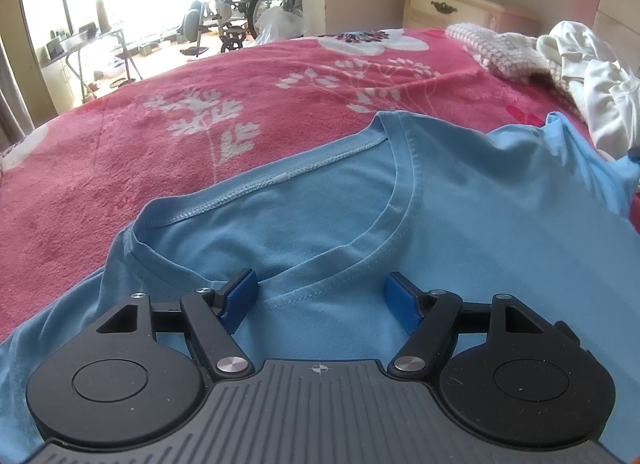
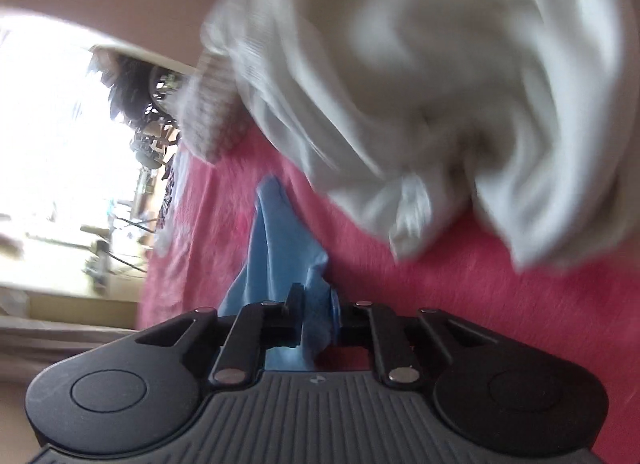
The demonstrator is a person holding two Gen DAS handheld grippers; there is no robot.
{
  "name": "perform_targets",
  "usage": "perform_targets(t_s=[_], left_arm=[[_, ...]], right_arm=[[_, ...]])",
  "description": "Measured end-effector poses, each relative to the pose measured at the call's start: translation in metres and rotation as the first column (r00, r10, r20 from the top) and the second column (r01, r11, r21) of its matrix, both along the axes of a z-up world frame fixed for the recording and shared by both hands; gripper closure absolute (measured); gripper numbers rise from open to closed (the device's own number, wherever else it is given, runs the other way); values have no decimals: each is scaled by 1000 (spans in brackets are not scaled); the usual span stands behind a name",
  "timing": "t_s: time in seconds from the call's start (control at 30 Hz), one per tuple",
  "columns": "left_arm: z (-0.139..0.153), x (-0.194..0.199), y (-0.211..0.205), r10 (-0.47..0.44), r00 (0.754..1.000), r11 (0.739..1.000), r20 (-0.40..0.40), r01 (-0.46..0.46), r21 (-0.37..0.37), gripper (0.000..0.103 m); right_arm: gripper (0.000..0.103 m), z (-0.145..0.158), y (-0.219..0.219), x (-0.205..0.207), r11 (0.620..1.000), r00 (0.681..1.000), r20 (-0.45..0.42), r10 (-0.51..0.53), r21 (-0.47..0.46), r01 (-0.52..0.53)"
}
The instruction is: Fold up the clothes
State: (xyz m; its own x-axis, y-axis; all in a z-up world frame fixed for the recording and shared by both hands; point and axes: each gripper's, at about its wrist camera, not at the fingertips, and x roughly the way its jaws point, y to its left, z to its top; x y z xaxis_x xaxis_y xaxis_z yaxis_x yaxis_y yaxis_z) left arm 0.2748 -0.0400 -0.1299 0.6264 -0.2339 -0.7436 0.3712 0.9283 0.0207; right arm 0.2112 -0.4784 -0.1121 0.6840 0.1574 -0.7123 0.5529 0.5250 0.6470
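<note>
Blue shirt (image 1: 460,204) flat on bed (image 1: 120,184), neck toward far edge | left gripper (image 1: 322,302) open wide | right gripper (image 2: 316,316) pinching shirt

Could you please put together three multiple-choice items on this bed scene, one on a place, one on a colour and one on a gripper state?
1. Where does the white garment pile lie relative to the T-shirt in the left wrist view?
A. Beyond it, to the right
B. Under it
C. On the floor

2. What colour is the blanket under the T-shirt?
A. Green with stripes
B. Pink-red with white flowers
C. Plain grey

3. How do the two grippers stand?
A. Both open
B. Both shut on cloth
C. Left gripper open, right gripper shut on the T-shirt

Answers:
1. A, the pile sits at the far right edge of the bed.
2. B, white floral prints show on pink-red pile.
3. C, the left's blue pads stand wide apart above the collar, while the right pinches blue cloth.
</note>
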Motion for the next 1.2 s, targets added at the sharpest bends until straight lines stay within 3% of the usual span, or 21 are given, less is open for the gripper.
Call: perform_targets(t_s=[0.1, 0.2, 0.27, 0.33, 0.4, 0.47, 0.57, 0.63, 0.73, 0.8, 0.83, 0.87, 0.9, 0.93, 0.97, 1.0, 1.07, 1.13, 1.17, 1.2], left_arm=[[0, 0, 0, -1, 1000, 1000, -1, 1, -1, 31], [0, 1, 0, -1, 1000, 1000, 0, 1, -1, 31], [0, 1, 0, -1, 1000, 1000, 0, 1, -1, 31], [0, 1, 0, 0, 1000, 1000, -1, 0, -1, 31], [0, 1, -1, 1, 1000, 1000, -1, -1, 0, 31], [0, 1, -1, 2, 1000, 1000, -1, -2, 2, 31], [0, 1, -1, 4, 1000, 1000, -1, -4, 3, 31], [0, 1, -2, 5, 1000, 1000, -1, -5, 5, 31], [0, 1, -3, 6, 1000, 1000, -1, -6, 5, 31], [0, 1, -2, 7, 1000, 1000, -1, -7, 5, 31], [0, 1, -2, 6, 1000, 1000, -1, -6, 5, 31], [0, 1, -2, 6, 1000, 1000, -1, -6, 4, 31], [0, 2, -2, 5, 1000, 1000, -1, -5, 4, 31], [0, 2, -2, 3, 1000, 1000, 0, -3, 4, 31], [0, 2, -1, 1, 1000, 1000, 1, -1, 4, 31], [0, 2, -1, 0, 1000, 1000, 1, 0, 3, 31], [-1, 1, -1, -3, 1000, 1000, 3, 3, 2, 31], [-1, 1, 0, -4, 1000, 1000, 4, 4, 1, 31], [-1, 1, -1, -4, 1000, 1000, 4, 4, 1, 31], [-1, 1, -1, -3, 1000, 1000, 5, 3, 1, 31]], right_arm=[[87, 16, 7, 2, 987, 999, 7, 44, -157, -42], [78, 32, 15, 3, 947, 996, 7, 88, -310, -81], [59, 20, 7, -6, 989, 999, 4, 40, -140, -39], [58, 5, -3, -17, 998, 1000, -10, -15, 64, 16], [58, -11, -8, -23, 970, 998, -37, -57, 233, 64], [58, -28, -8, -23, 933, 994, -70, -83, 346, 102], [58, -43, -10, -9, 927, 992, -87, -89, 356, 115], [62, -47, -14, 1, 937, 992, -71, -104, 328, 121], [87, -42, -10, 19, 969, 995, -24, -93, 229, 96], [94, -19, 7, 32, 999, 999, 32, -15, 44, 14], [95, -6, 18, 38, 997, 996, 66, 55, -66, -50], [95, 10, 38, 45, 966, 982, 86, 169, -212, -148], [95, 23, 64, 50, 893, 946, 87, 312, -366, -261], [95, 35, 91, 54, 781, 889, 64, 452, -510, -360], [95, 39, 123, 52, 617, 806, 0, 592, -643, -453], [95, 42, 156, 49, 416, 702, -94, 706, -747, -518], [94, 27, 210, 32, 48, 495, -300, 816, -817, -574], [86, 2, 239, 5, -206, 340, -453, 824, -799, -564], [75, -11, 251, -6, -322, 287, -527, 800, -780, -536], [74, -21, 259, -17, -418, 258, -584, 770, -766, -488]])
